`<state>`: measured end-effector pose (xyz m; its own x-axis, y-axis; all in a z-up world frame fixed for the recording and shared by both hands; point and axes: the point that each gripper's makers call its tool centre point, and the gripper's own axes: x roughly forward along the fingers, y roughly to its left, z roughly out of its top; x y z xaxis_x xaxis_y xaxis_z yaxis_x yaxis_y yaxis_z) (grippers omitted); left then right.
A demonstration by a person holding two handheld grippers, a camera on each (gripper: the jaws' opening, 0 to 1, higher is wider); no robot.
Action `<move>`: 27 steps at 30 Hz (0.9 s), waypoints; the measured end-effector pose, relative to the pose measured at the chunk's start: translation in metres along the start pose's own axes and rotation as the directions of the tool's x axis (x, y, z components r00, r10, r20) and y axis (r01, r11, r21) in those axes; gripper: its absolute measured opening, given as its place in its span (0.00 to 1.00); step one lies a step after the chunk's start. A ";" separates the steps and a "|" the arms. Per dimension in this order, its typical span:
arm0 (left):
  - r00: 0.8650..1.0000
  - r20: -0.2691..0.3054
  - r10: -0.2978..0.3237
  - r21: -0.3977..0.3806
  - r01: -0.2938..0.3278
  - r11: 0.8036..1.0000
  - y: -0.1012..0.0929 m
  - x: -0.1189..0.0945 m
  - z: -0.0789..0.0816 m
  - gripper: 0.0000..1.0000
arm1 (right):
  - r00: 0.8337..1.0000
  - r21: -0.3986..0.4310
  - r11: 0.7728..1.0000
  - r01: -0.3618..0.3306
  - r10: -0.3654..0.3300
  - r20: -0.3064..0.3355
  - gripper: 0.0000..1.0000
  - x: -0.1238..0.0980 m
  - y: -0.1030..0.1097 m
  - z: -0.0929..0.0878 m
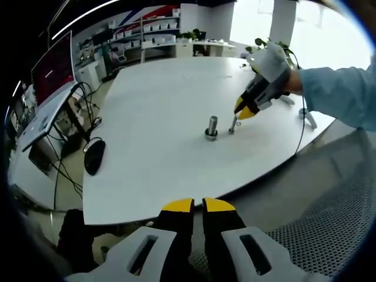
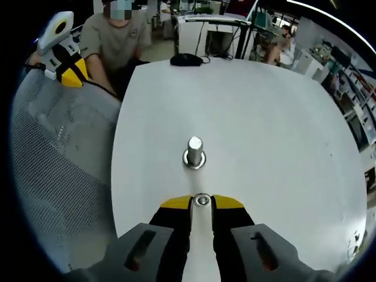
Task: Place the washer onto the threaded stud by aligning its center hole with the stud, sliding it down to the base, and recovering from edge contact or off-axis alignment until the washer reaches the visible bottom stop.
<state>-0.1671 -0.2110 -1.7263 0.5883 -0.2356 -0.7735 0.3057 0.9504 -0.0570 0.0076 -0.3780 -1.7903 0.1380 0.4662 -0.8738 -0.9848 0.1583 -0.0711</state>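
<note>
The white round-cornered table (image 1: 164,117) carries the upright steel threaded stud (image 2: 194,150), which stands on a wider metal base ring (image 2: 194,161) near the table's middle. Just beside the stud, on the side nearer the mesh chair, the right gripper (image 2: 201,202) with yellow-tipped black jaws pinches a small silver ring-shaped washer (image 2: 202,200) between its tips — the washer sits off to the side of the stud, apart from it and not on it. In the left gripper view the same gripper (image 1: 245,111), held by a gloved hand (image 1: 271,70) on a light-blue sleeve (image 1: 341,94), touches down onto a thin upright metal piece (image 1: 233,124) right next to the stud (image 1: 211,125).

The left gripper (image 1: 197,205) hangs well back from the stud, off the table edge, its yellow-tipped jaws pressed nearly together and holding nothing.

A black computer mouse (image 1: 94,155) lies well away from the stud, near the table's far rim. A grey mesh chair back (image 2: 64,170) flanks the table, and a seated person in a grey shirt (image 2: 114,44) is beyond it. No object stands between washer and stud.
</note>
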 end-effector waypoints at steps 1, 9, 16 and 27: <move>1.000 0.000 0.000 0.000 0.000 1.000 0.000 0.000 0.000 0.03 | 1.000 0.000 1.000 0.000 0.000 -0.001 0.14 0.000 0.000 0.000; 1.000 0.000 0.003 -0.003 -0.003 1.000 0.000 0.000 0.000 0.03 | 1.000 -0.001 1.000 -0.008 0.008 -0.008 0.14 0.001 0.001 0.001; 1.000 -0.001 0.005 -0.006 -0.005 1.000 0.001 0.000 0.000 0.03 | 1.000 -0.022 0.999 -0.024 0.024 -0.001 0.04 0.003 0.001 0.003; 1.000 -0.003 0.008 -0.005 -0.008 1.000 0.001 0.000 -0.001 0.03 | 0.996 0.033 0.999 0.020 -0.023 0.085 0.05 -0.013 -0.011 0.013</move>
<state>-0.1676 -0.2101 -1.7266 0.5882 -0.2275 -0.7761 0.2971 0.9533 -0.0543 0.0183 -0.3743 -1.7723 0.1688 0.5348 -0.8280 -0.9778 0.1965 -0.0724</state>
